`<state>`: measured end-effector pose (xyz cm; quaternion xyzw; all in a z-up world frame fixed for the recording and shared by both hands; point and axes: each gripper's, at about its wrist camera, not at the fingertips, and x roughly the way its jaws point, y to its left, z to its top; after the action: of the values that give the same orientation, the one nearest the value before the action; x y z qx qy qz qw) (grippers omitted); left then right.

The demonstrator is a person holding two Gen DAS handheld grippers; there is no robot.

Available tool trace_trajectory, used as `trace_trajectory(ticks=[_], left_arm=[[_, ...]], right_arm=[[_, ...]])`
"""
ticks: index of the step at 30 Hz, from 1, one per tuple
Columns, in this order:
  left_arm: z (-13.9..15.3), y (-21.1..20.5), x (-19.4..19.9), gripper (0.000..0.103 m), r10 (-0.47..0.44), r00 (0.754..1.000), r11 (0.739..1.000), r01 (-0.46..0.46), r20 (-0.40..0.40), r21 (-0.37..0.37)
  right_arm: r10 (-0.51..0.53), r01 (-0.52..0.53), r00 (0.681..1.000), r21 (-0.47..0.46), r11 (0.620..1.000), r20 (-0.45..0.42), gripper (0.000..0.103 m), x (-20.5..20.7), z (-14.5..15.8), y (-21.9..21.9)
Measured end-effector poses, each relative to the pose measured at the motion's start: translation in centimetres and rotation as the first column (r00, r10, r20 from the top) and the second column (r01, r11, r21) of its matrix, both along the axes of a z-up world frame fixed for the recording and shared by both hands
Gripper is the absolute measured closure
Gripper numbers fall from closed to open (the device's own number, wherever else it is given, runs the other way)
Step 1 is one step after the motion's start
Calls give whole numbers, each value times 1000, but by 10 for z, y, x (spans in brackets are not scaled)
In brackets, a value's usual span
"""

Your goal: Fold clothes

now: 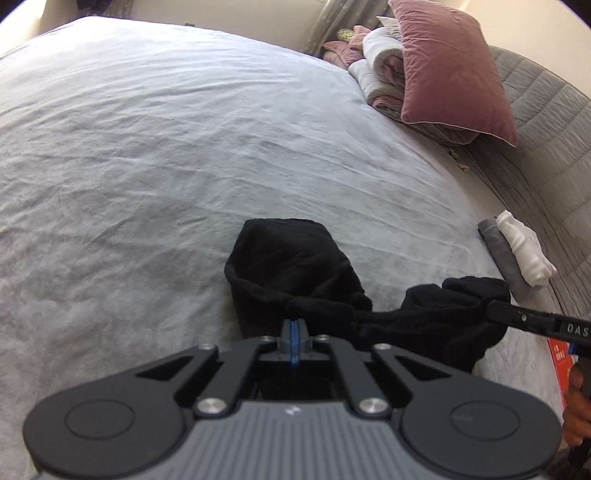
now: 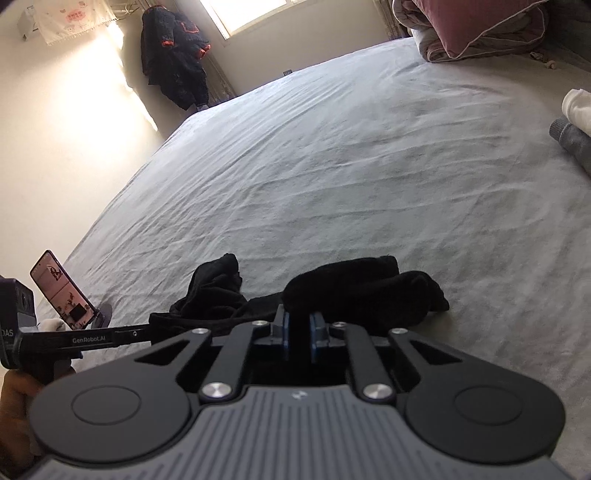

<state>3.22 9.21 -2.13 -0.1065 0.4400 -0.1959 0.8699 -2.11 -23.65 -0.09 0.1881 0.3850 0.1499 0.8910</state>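
Black garment point(image 1: 291, 266) pinched at its edge by the left tool point(image 1: 294, 325), blue pads clamped together on the cloth. Right tool point(image 2: 298, 325) grips the other bunched end, pads slightly apart around fabric. Garment stretches between both, sagging onto the grey bed point(image 1: 166, 147). Folded grey and white clothes point(image 1: 517, 251) lie near the bed edge; pink pillow point(image 1: 450, 66) farther back.

Pale grey bed sheet point(image 1: 155, 155), pretty wrinkled all over. At the head end a pink pillow point(image 1: 454, 70) leans on a rolled-up quilt point(image 1: 380, 70), next to a grey quilted headboard point(image 1: 546, 147). Off the far edge of the bed a dark coat point(image 2: 173, 55) hangs on the wall beside a bright window point(image 2: 255, 13). A phone point(image 2: 62, 295) stands propped on a stand at the near left edge.
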Motion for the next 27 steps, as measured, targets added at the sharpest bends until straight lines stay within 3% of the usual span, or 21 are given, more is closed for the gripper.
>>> trace_trajectory(ticks=[5, 7, 8, 9, 17, 27], left_arm=[[6, 10, -13, 99, 7, 1000, 1000, -7, 25, -3], [6, 14, -16, 81, 24, 999, 1000, -24, 35, 7], [6, 16, -18, 63, 32, 999, 999, -32, 41, 16], [6, 17, -19, 57, 39, 998, 999, -40, 48, 20], [2, 19, -16, 55, 69, 997, 998, -68, 23, -6], [-6, -3, -3, 54, 81, 997, 997, -81, -9, -5]], right_arm=[[27, -27, 1000, 32, 999, -10, 91, -12, 5, 1], [56, -56, 998, 35, 998, -17, 91, -17, 5, 7], [72, -71, 997, 38, 997, -22, 91, -21, 4, 9], [87, -86, 996, 41, 995, -27, 91, -24, 3, 12], [208, -205, 972, 41, 978, -110, 92, -48, -20, 38], [365, -367, 901, 36, 929, -234, 92, -69, -61, 81]])
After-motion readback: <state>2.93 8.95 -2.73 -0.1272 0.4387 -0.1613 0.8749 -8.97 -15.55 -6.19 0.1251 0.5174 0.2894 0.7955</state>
